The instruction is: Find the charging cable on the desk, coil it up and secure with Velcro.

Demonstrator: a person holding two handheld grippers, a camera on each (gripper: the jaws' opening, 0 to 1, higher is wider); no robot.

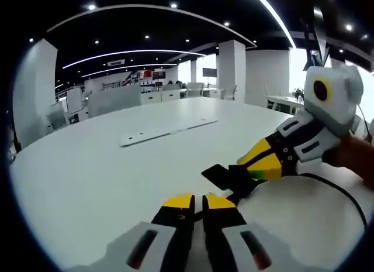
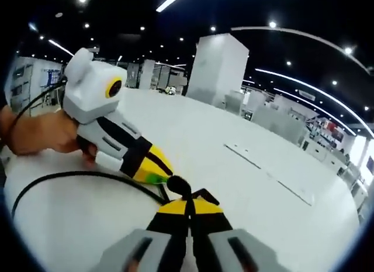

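The black charging cable (image 2: 70,177) curves over the white table (image 2: 234,184) from the left and ends at my right gripper (image 2: 189,204), whose jaws are shut on a black Velcro strap (image 2: 178,183) at the cable. In the left gripper view the right gripper (image 1: 248,172) comes in from the right, gripping the flat black strap (image 1: 219,175). The cable (image 1: 342,193) trails off behind it. My left gripper (image 1: 198,200) sits just below the strap, jaws pressed together on a dark piece of cable. The left gripper (image 2: 163,175) meets the strap from the left in the right gripper view.
A hand (image 2: 41,134) holds the left gripper at the table's edge. A long flat white strip (image 1: 166,131) lies further out on the round table (image 1: 87,172). Pillars (image 2: 219,67), desks and chairs stand beyond the table.
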